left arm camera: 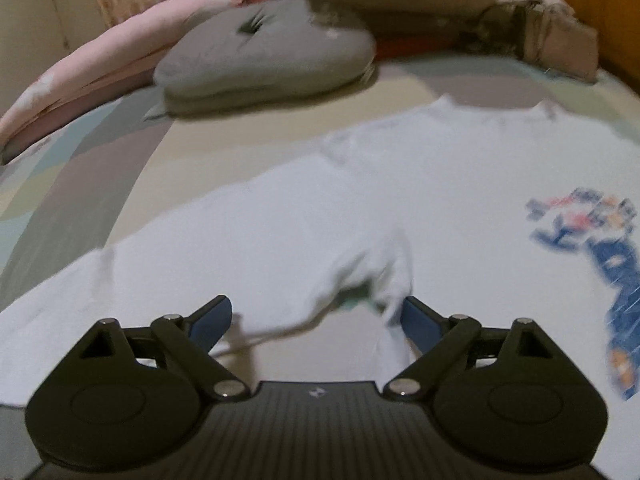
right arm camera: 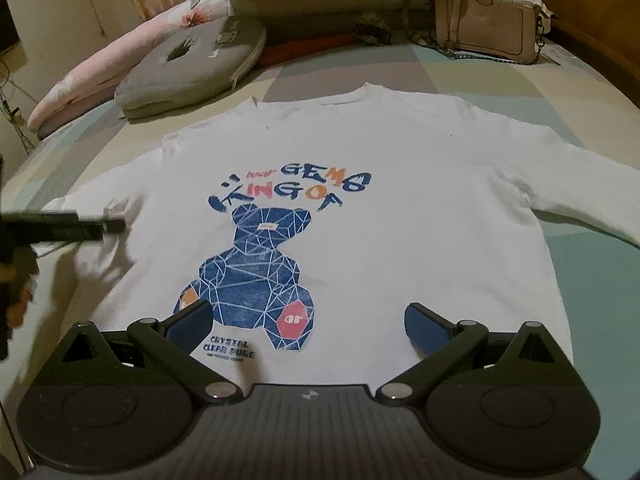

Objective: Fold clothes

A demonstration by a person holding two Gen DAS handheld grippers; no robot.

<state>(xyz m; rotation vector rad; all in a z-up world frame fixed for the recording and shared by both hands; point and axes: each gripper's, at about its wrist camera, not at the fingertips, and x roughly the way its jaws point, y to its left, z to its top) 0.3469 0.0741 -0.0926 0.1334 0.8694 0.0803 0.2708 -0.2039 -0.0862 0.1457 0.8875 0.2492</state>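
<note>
White sweatshirt spread flat, front up, on bed with pastel patchwork cover. Grey cushion, pink handbag near headboard. Left gripper, right gripper both wide apart, holding nothing.

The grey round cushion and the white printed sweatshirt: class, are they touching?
Apart. The right wrist view shows a strip of patchwork bedsheet between the grey round cushion and the white printed sweatshirt.
</note>
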